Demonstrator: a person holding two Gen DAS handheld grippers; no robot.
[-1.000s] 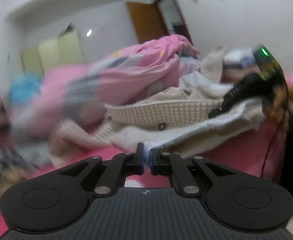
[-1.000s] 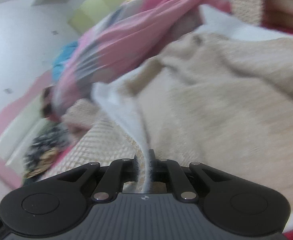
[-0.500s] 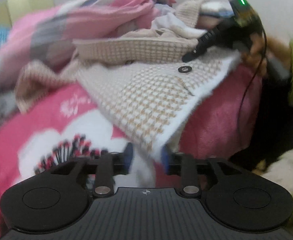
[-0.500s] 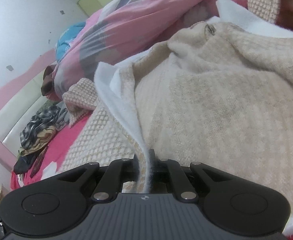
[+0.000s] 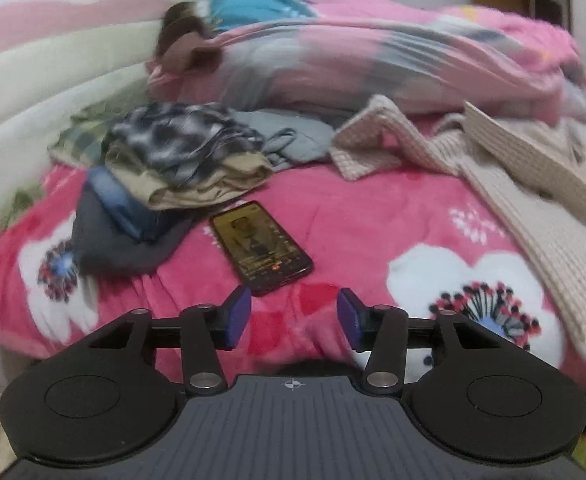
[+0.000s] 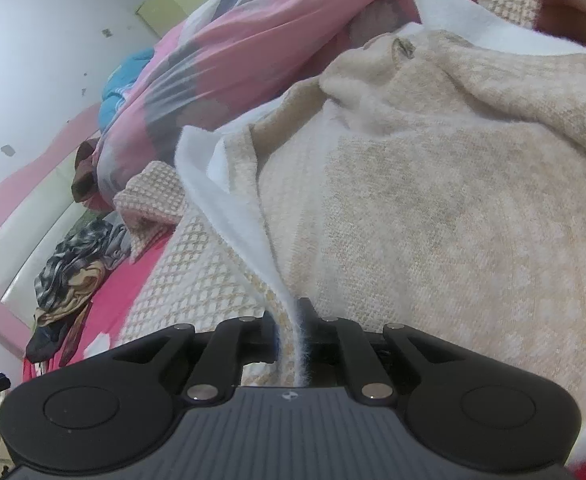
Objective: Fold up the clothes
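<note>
Left gripper [image 5: 294, 312] opening, empty, above blanket [image 5: 353, 220]; right gripper [image 6: 291, 330] clamped on coat [image 6: 433, 208] edge.
Phone [image 5: 260, 246] appears only in left view; clothes pile [image 5: 181, 160] blurred.

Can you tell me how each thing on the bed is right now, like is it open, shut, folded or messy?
Left gripper: fingers opening, nothing between them.
Right gripper: shut on the cardigan's edge.
Cardigan: beige, spread out, unfolded.
Phone: lying flat, screen lit.
Clothes pile: stacked loosely beside the phone.
Quilt: pink, bunched up at the back.
</note>
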